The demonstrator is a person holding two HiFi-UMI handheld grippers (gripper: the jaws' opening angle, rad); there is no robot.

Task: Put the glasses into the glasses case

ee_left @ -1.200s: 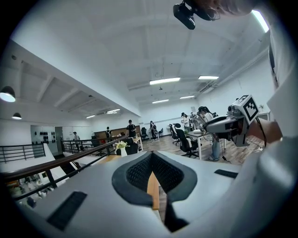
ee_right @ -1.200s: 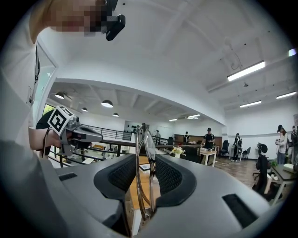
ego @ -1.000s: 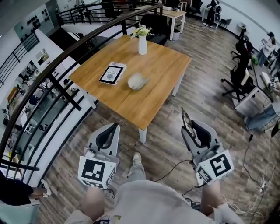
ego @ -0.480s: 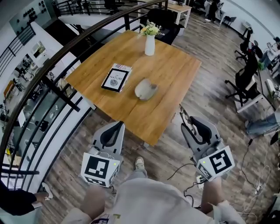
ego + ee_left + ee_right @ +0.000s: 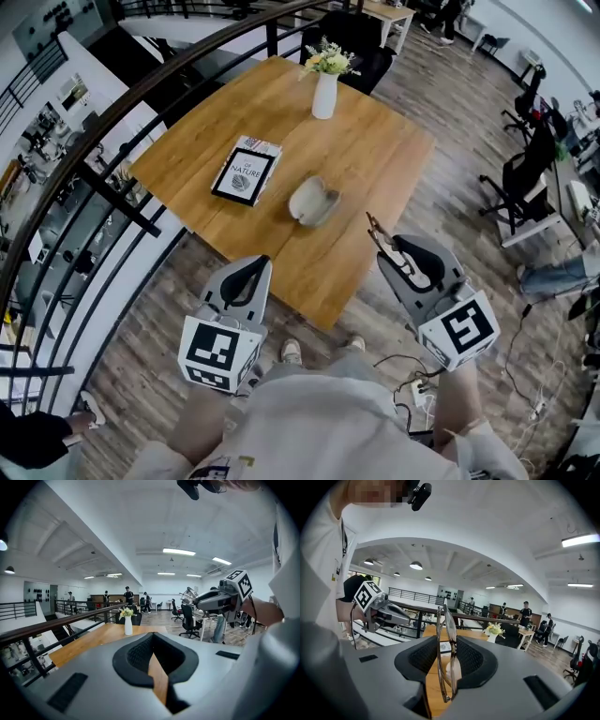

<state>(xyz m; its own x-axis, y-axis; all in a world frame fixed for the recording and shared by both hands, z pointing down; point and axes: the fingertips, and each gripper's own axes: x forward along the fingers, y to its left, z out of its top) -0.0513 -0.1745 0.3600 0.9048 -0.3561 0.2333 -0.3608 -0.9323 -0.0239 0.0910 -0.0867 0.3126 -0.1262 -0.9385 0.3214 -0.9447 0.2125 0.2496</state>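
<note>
**A:** We start at our right gripper (image 5: 447, 644). Its own view shows the pads pinching the folded glasses (image 5: 450, 623), which stand upright and edge-on between them, with the frame rising above the jaw tips.

**B:** Agreed. In the head view we get only a thin wiry shape at that gripper's front. We can read the pads on the frame in the right gripper view alone.

**A:** And our left gripper (image 5: 152, 637)?

**B:** Its view shows the pads pressed together at the tips with nothing between them. Lower down, a sliver of the wooden table (image 5: 375, 159) shows through. That view also catches our right gripper from the side, glasses poking out ahead of it.

**A:** The head view adds the layout. There the two grippers' tips reach the table's near edges, one on each side of the near corner.

**B:** The grey glasses case (image 5: 313, 202) lies on the tabletop ahead of both grippers, apart from the glasses. It looks open to us, hollow side up.

**A:** In the right gripper view a pale shape sits low behind the lens, and we cannot tell whether it is the case.

**B:** Further out, a book (image 5: 246, 172) lies just left of the case. A white vase of flowers (image 5: 324, 89) stands near the far corner, and a dark railing (image 5: 112, 169) runs along the table's left side.
</note>
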